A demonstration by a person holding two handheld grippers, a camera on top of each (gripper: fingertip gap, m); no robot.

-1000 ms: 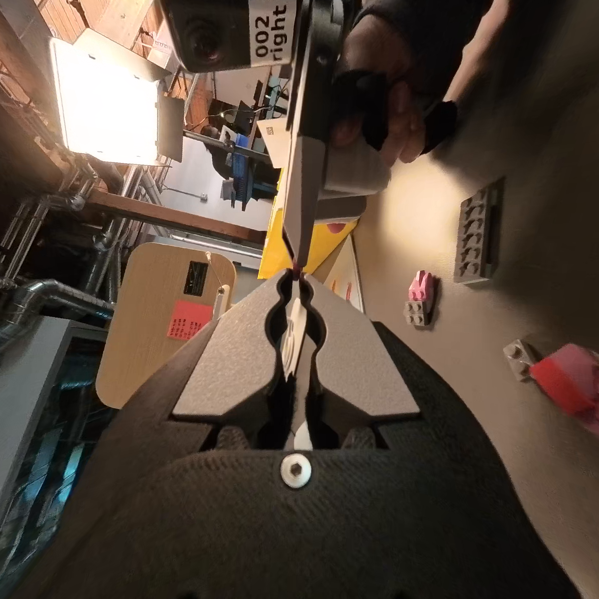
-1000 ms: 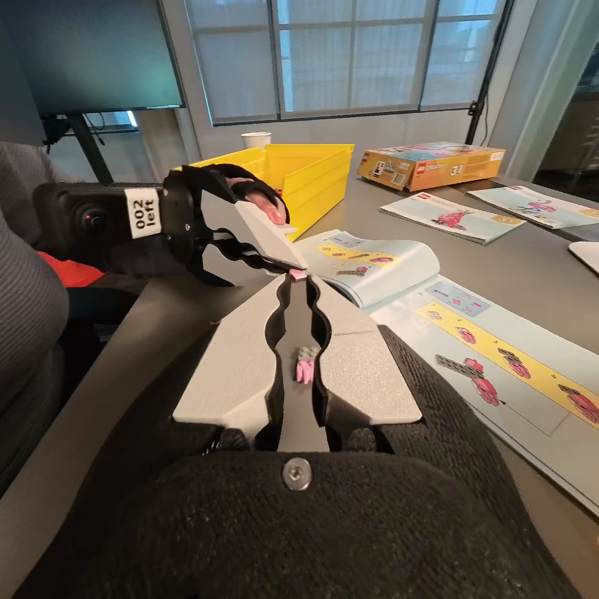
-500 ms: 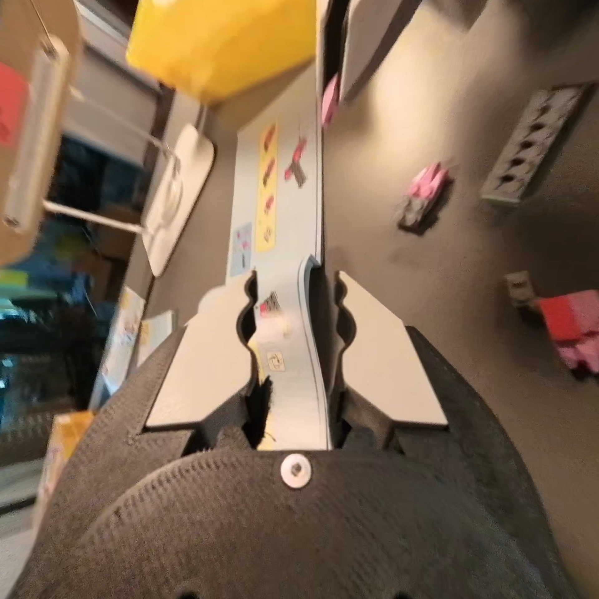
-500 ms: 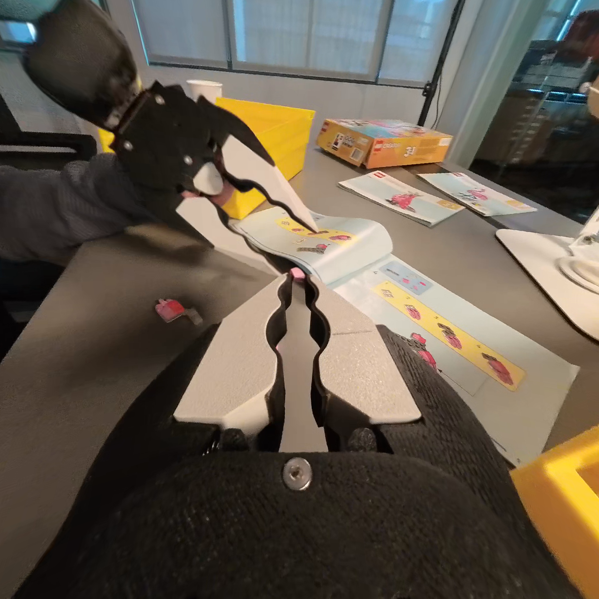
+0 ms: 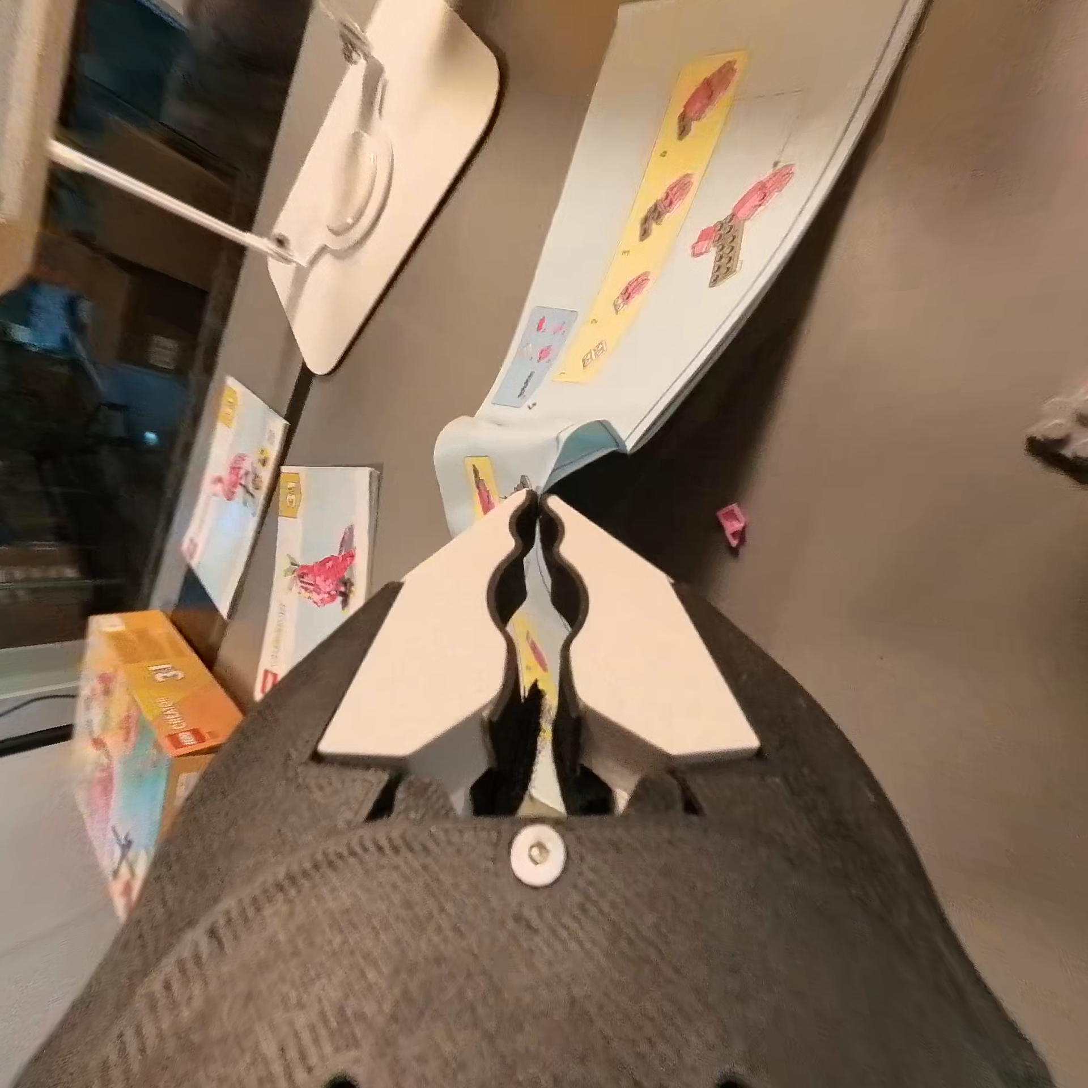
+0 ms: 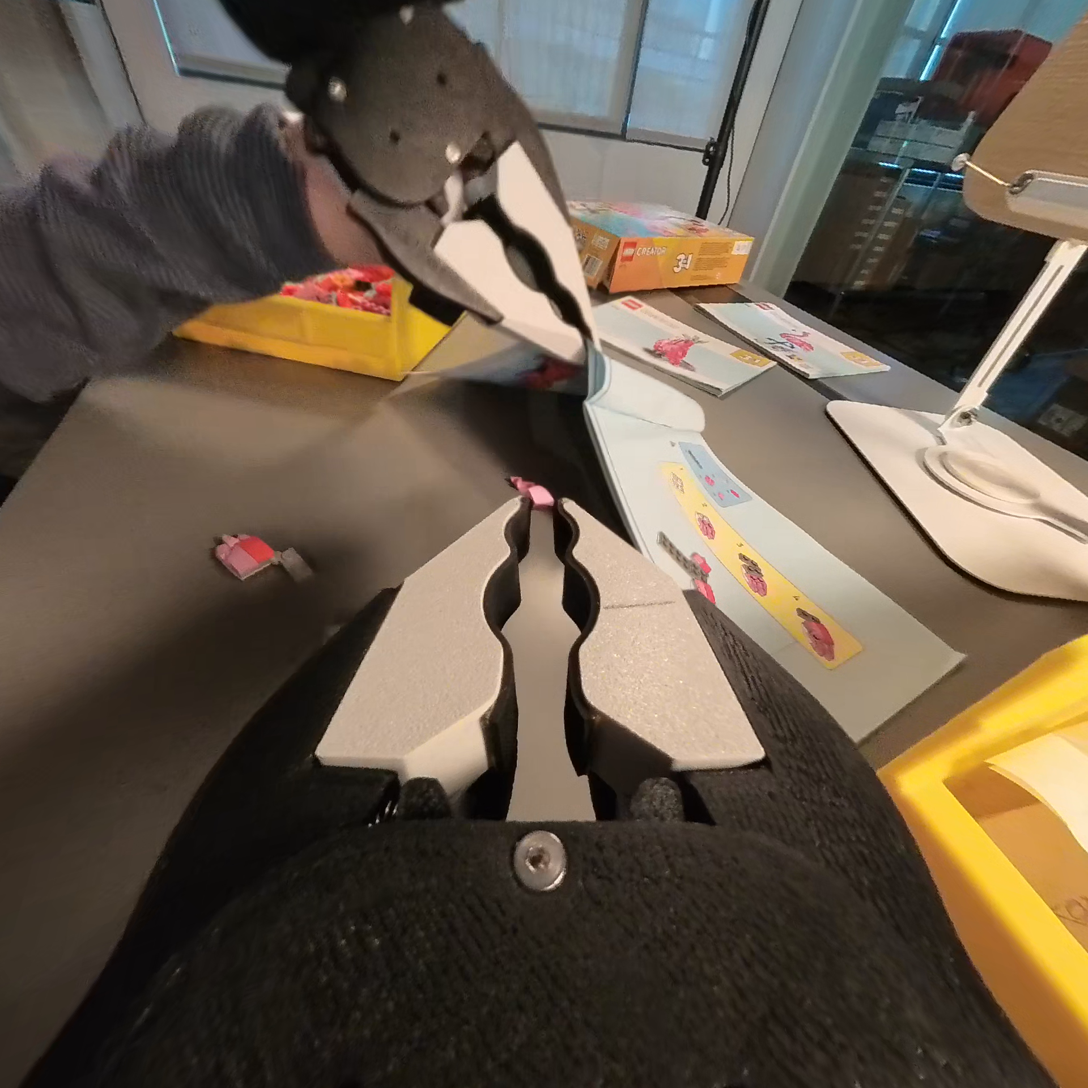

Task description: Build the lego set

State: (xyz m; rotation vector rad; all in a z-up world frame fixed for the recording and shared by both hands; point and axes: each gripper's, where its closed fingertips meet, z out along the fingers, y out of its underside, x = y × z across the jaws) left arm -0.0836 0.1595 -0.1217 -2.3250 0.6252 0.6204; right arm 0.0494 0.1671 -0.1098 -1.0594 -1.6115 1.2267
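Note:
My left gripper [image 5: 537, 505] is shut on the edge of a page of the open instruction booklet [image 5: 695, 247] and holds that page lifted and curled. It shows the same way in the right wrist view [image 6: 586, 347], above the booklet [image 6: 765, 559]. My right gripper [image 6: 538, 506] hovers low over the dark table [image 6: 294, 459], shut on a small pink brick [image 6: 541, 496] that sticks out of its tips. A pink and red sub-assembly with a grey piece [image 6: 253, 556] lies on the table to its left. A small pink piece [image 5: 732, 521] shows beside the booklet in the left wrist view.
A yellow bin of pink and red pieces [image 6: 329, 329] stands at the back left, another yellow bin [image 6: 971, 824] at the near right. Two closed booklets [image 6: 683, 353] and the set's box [image 6: 665, 253] lie behind. A white lamp base [image 6: 942, 471] stands at the right. One gripper's finger ends stand about 15 cm off the other's. The small pink piece [image 5: 732, 521] lies around 7 cm away from my left fingertips.
My left gripper left the pink brick, opened, swung to the booklet and shut on a page, lifting it. My right gripper kept the pink brick and moved lower over the table.

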